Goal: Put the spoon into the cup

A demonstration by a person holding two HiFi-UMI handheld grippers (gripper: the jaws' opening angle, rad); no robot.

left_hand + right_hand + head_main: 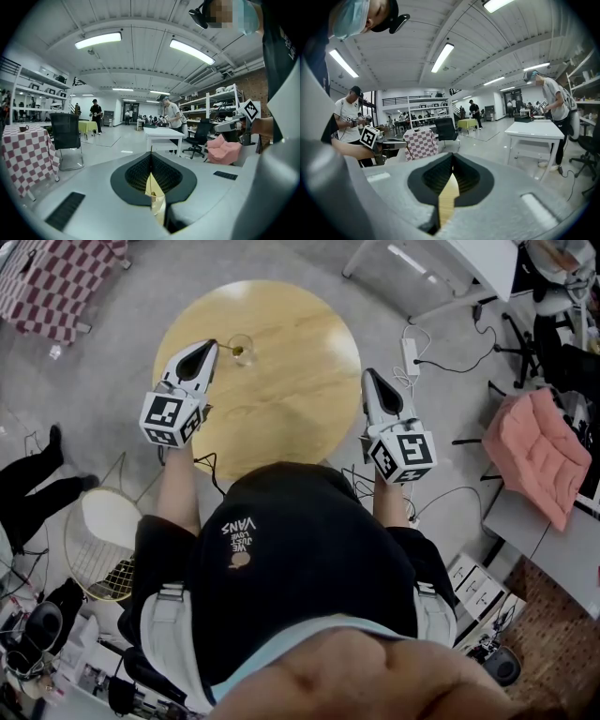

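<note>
The left gripper [209,345] and right gripper [368,374] both have jaws pressed together (nothing inside). The cup [242,349] stands on the table [291,390], just beside the left one's tip.

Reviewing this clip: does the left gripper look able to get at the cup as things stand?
Probably yes. The cup stands on the round table just beside the tip of the left gripper, with nothing visible between them. Its jaws are together and would need opening.
</note>
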